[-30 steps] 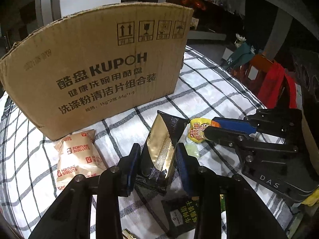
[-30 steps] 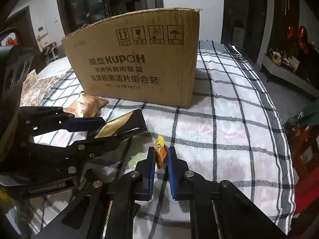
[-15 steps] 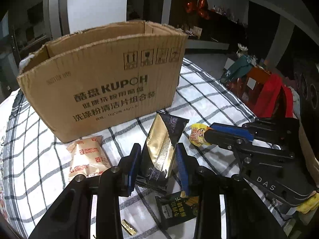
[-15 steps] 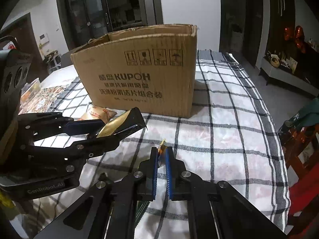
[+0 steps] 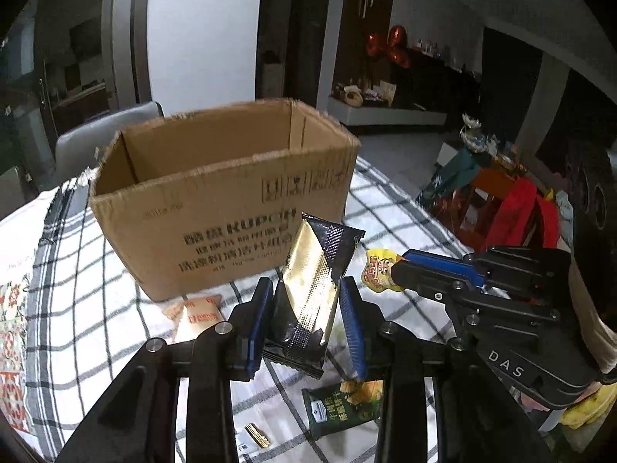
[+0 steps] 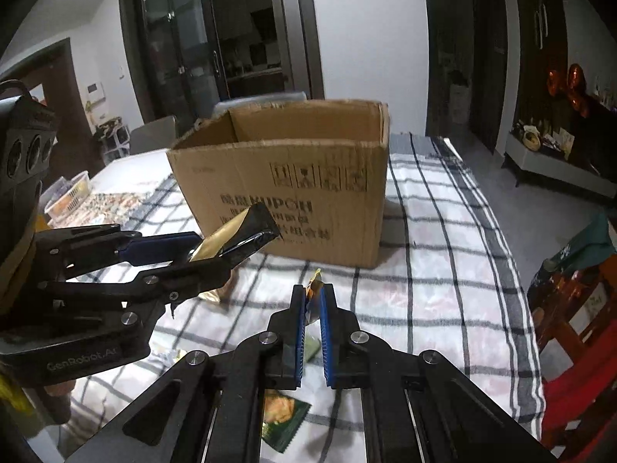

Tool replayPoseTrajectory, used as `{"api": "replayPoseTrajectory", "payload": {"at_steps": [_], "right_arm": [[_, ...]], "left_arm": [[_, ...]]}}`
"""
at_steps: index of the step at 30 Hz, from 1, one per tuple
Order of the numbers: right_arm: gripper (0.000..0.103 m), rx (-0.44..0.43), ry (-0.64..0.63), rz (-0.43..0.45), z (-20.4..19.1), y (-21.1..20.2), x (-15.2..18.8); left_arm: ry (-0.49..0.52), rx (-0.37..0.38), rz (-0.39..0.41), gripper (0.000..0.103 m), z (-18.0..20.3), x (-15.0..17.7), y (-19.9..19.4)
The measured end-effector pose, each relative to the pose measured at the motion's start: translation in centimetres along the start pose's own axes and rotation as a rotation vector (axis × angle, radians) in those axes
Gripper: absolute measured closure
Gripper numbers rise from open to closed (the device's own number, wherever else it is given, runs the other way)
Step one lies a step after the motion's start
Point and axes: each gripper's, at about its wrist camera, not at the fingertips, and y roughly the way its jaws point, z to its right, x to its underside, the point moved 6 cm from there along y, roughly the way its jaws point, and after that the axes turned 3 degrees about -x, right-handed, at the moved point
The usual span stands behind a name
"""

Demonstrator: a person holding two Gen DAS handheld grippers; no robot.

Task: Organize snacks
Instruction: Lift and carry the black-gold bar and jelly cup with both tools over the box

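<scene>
An open box (image 5: 231, 208) stands far on the checked cloth (image 5: 389, 208). Nearer, the left gripper (image 5: 306, 318) clamps a gold-black pack (image 5: 314, 289) above the cloth; at right, the right gripper (image 6: 311, 310) pinches a yellow sachet (image 5: 380, 270).

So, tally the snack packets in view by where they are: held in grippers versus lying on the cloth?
Held in a gripper: 2, the gold-and-black packet and the yellow packet
Lying on the cloth: 2, the orange biscuit packet and the green packet
Total: 4
</scene>
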Motion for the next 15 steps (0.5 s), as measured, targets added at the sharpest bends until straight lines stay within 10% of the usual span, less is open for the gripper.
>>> {"api": "replayPoseTrajectory", "payload": {"at_steps": [15], "right_arm": [[0.095,-0.011,-0.014,0.134,-1.0,-2.2,-6.7]], "left_arm": [[-0.025,-0.057,0.104,0.068,-2.3,-5.0,-2.9]]}}
